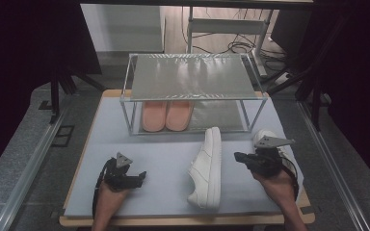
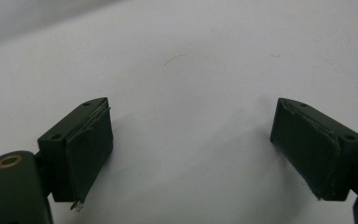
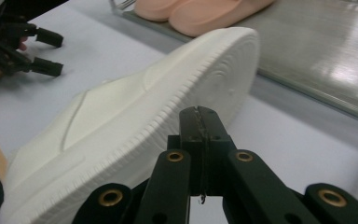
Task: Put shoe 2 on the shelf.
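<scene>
Right hand-held gripper (image 3: pixel 200 114) jaws pressed together, empty, beside white sneaker (image 3: pixel 135 135); left hand-held gripper (image 2: pixel 191 149) wide, low over mat.

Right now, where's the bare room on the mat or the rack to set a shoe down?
The rack's top shelf is bare. Its lower shelf is free right of the pink slippers. The mat lies open between the left claw and the tipped white sneaker. It is crowded at the right, where the right claw sits between that sneaker and a second white shoe.

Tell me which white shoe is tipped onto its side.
The white sneaker mid-mat, sole facing the right gripper. The other white shoe sits behind that gripper.
</scene>
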Demonstrator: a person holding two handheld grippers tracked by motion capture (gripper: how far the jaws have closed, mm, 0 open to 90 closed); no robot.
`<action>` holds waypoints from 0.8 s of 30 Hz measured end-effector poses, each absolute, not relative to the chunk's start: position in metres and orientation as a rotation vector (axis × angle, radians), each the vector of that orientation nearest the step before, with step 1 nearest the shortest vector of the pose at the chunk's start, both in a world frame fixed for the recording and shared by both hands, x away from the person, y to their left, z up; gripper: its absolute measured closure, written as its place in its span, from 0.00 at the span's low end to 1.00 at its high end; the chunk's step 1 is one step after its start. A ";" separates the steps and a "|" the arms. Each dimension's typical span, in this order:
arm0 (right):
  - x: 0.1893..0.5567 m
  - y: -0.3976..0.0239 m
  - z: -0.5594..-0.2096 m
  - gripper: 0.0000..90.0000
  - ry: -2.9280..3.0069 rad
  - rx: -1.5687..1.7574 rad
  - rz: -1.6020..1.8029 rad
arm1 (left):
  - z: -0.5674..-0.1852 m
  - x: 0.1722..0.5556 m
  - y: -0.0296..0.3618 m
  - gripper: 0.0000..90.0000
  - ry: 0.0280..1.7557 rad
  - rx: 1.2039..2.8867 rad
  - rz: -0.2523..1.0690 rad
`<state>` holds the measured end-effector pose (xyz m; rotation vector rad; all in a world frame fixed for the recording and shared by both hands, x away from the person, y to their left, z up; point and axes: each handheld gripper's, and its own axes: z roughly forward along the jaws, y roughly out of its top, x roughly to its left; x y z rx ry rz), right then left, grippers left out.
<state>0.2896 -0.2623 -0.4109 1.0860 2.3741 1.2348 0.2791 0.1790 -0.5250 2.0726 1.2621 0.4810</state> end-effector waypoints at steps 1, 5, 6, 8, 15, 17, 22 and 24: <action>0.290 -0.258 -0.412 1.00 2.384 1.083 1.239 | -0.525 0.279 0.179 0.14 1.262 2.073 0.481; 0.292 -0.243 -0.418 1.00 2.413 1.050 1.226 | -0.525 0.279 0.179 0.14 1.262 2.075 0.480; 0.293 -0.240 -0.419 1.00 2.419 1.043 1.228 | -0.525 0.279 0.179 0.14 1.261 2.076 0.481; 0.295 -0.234 -0.422 1.00 2.430 1.034 1.226 | -0.525 0.279 0.179 0.14 1.261 2.076 0.481; 0.299 -0.218 -0.428 0.98 2.450 1.002 1.220 | -0.525 0.279 0.180 0.14 1.259 2.081 0.481; 0.300 -0.215 -0.430 0.97 2.459 1.000 1.232 | -0.525 0.279 0.179 0.14 1.260 2.079 0.481; 0.301 -0.215 -0.434 1.00 2.461 1.017 1.235 | -0.525 0.279 0.179 0.14 1.260 2.078 0.482; 0.301 -0.216 -0.434 1.00 2.461 1.020 1.236 | -0.525 0.279 0.179 0.14 1.261 2.075 0.482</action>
